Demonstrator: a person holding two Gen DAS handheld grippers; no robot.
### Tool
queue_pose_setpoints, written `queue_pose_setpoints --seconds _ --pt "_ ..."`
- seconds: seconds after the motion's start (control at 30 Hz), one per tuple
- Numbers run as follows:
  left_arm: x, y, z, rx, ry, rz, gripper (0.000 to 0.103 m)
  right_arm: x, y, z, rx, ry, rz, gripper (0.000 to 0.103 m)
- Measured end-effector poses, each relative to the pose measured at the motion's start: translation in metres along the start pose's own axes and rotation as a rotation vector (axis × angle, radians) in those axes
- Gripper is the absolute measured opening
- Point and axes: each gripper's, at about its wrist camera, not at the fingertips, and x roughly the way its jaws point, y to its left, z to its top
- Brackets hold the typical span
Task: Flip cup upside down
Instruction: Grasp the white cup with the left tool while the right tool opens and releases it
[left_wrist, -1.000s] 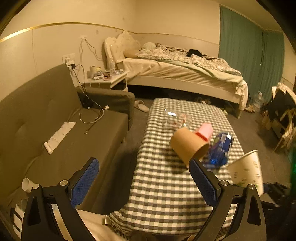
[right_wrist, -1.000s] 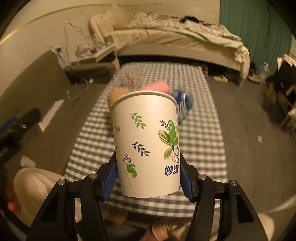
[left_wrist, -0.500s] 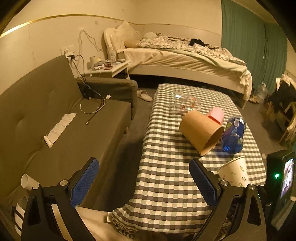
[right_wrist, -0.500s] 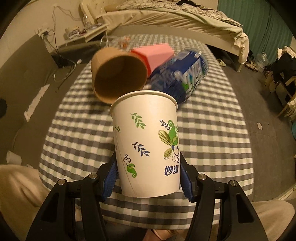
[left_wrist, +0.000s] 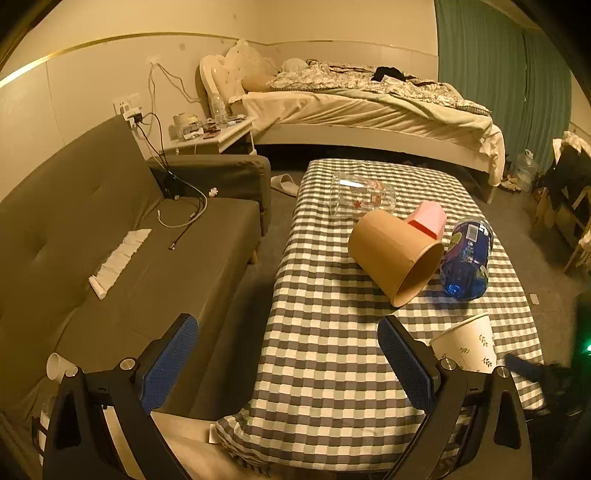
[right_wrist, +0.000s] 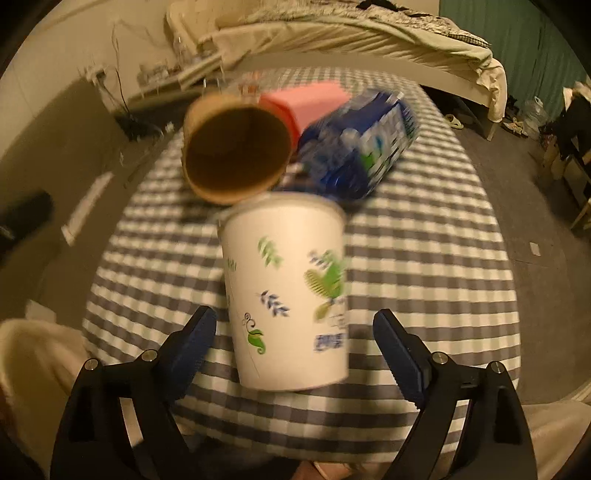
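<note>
A white paper cup (right_wrist: 288, 291) with green leaf prints sits between the fingers of my right gripper (right_wrist: 295, 350), rim pointing away from the camera, on or just over the checkered table (right_wrist: 424, 266). The right jaws stand wide open, clear of the cup on both sides. The view is motion-blurred. In the left wrist view the same cup (left_wrist: 465, 345) is at the table's near right part, tilted. My left gripper (left_wrist: 288, 365) is open and empty above the table's near left edge.
A brown paper cup (left_wrist: 395, 254) lies on its side mid-table, with a pink box (left_wrist: 426, 219), a blue bottle (left_wrist: 467, 258) and a clear glass jar (left_wrist: 362, 197) lying near it. A grey sofa (left_wrist: 129, 236) stands left, a bed (left_wrist: 369, 107) behind.
My right gripper carried the white cup down toward the table, then opened and let go of it. The left gripper stayed open and shifted little.
</note>
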Motion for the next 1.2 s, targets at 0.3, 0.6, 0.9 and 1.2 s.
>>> queue_pose_setpoints --seconds 0.3,0.6,0.9,1.2 --pt "-0.009 -0.048 -0.018 -0.025 0.021 -0.068 0.101 -0.080 -0.074 0.012 0.072 -0.206 -0.122 0.088" --pt "0.010 -0.135 -0.063 0.048 0.105 -0.214 0.101 -0.080 -0.165 -0.003 0.281 -0.210 -0.162 0.088" --pt "0.051 -0.153 -0.074 0.021 0.180 -0.227 0.072 -0.059 -0.197 -0.016 0.329 -0.159 -0.141 0.088" --pt "0.039 -0.154 -0.061 0.126 0.240 -0.280 0.062 -0.054 -0.203 -0.013 0.355 -0.154 -0.092 0.088"
